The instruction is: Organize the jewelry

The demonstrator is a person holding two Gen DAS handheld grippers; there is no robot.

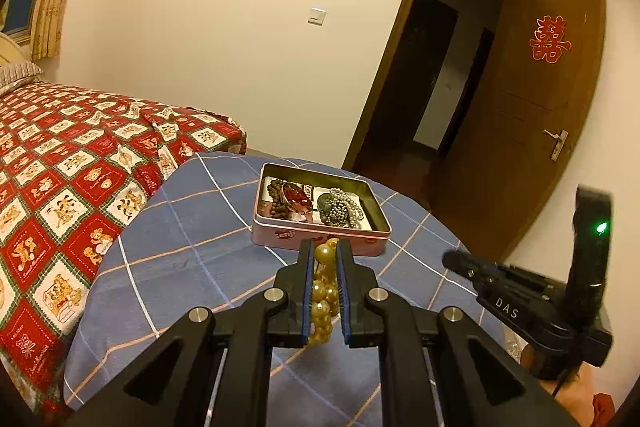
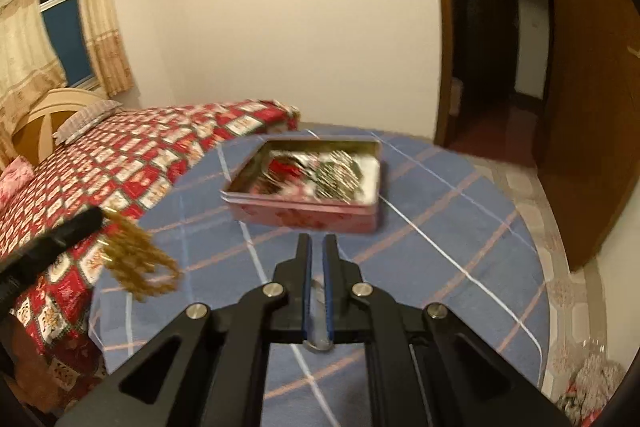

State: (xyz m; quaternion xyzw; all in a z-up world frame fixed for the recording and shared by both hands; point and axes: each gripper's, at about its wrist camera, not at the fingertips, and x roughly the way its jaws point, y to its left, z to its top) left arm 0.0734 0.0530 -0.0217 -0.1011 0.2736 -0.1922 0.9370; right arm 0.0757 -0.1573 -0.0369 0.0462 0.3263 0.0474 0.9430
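Left gripper (image 1: 325, 251) clamped on a string of golden beads (image 1: 322, 301), jaws pressed against the beads on both sides, strand hanging down between them and out below. Seen from the right wrist, same beads (image 2: 138, 263) dangling as a blurred golden bunch off the dark tip at far left, above the edge of the surface. Just ahead of the left jaws, nearly touching the tips in the picture, stood an open pink tin (image 1: 280, 233) on the blue checked cloth (image 1: 180, 227) covering the surface. Inside the tin: a brown bead bracelet (image 1: 275, 201) at left, a red-stoned piece (image 1: 298, 198) beside it, a pile of silver-grey beads (image 1: 342, 209) at right.

Right gripper (image 2: 316, 241) with jaws drawn nearly together, only a narrow slit between them; a small clear, ring-like item (image 2: 318, 341) pinched deep at the back of the jaws, too blurred to name. Tin (image 2: 304, 217) a little ahead of the right jaws, contents smeared by motion. Left of both jaws, a bed with a red patterned cover (image 1: 60, 187); ahead and right, an open brown door (image 1: 540, 131).
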